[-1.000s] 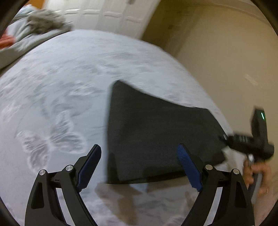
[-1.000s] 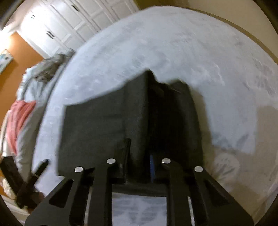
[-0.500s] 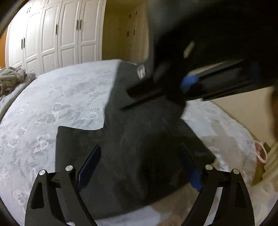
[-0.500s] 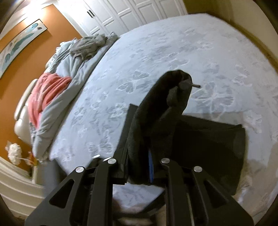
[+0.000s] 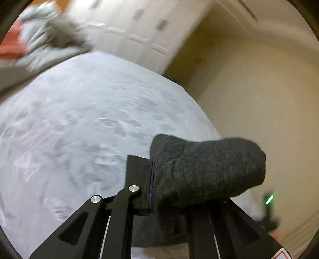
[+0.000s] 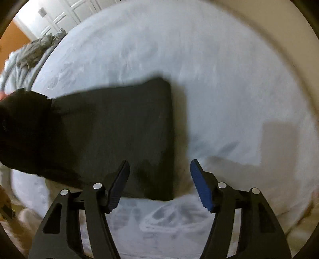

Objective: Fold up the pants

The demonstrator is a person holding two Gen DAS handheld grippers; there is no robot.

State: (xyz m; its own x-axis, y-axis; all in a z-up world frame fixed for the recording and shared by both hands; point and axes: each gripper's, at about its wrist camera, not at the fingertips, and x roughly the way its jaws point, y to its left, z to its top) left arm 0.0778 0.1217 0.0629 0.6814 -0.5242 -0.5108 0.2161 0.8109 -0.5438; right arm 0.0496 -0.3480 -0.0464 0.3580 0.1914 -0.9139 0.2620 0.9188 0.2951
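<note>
The left gripper [image 5: 152, 175] points somewhat downward over the bed [image 5: 79, 123], and its jaws have just been closing; they are now clenched on a thick fold of the dark grey pants [image 5: 207, 169]. In the left wrist view that bunch of cloth bulges out to the right of the closed fingers [image 5: 137, 175] and drapes down over the right side of the gripper frame, lifted off the pale butterfly-print bedspread beneath. The right gripper [image 6: 159, 183] points steeply down at the bed, and its jaws have just been opening; they now stand released, with the blue pads [image 6: 201, 189] apart and pressing on nothing. The near right corner of the pants [image 6: 119, 127] lies below, between the two fingers, but the pads do not touch it. In the right wrist view the pants lie as a flat dark rectangle on the bedspread, reaching from just ahead of the gripper toward the left edge, where the cloth rises into a dark blurred mass. A rumpled grey blanket [image 6: 33, 51] lies at the far left end of the bed, with white cupboard doors [image 6: 59, 14] behind it. At the lower right of the left wrist view a small green light [image 5: 269, 198] shows on a dark device, well apart from the held cloth. Both views are blurred by motion.
</note>
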